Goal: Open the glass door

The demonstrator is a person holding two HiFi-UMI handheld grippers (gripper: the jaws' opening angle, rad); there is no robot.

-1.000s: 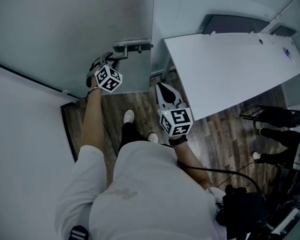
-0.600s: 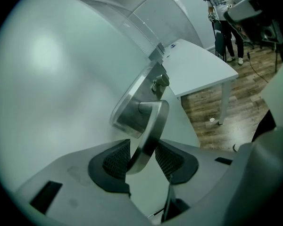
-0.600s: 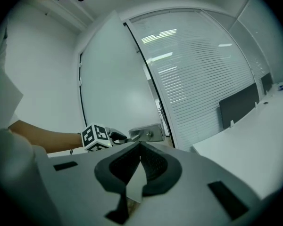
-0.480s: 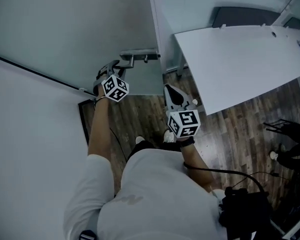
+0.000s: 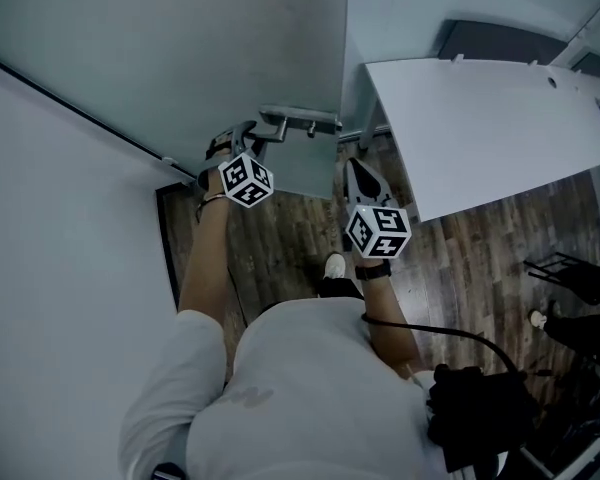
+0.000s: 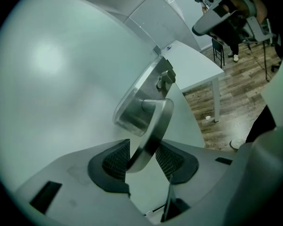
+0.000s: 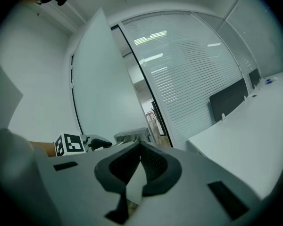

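**Left jaws clamp the glass door's lever handle**

The frosted glass door [image 5: 180,58] fills the upper left of the head view. Its metal lever handle [image 6: 153,126] sits near the door's free edge. The left gripper [image 6: 144,157] has the lever between its jaws, both pads on it. The right gripper [image 7: 140,149] hovers just beside the door edge, its jaws pressed together on nothing. A white desk [image 5: 500,118] stands to the right, above the wood floor [image 5: 470,258].

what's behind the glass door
The glass door is frosted, so nothing shows through its pane. Past its free edge, the right gripper view shows a narrow strip of corridor. Everything else behind the pane is covered.
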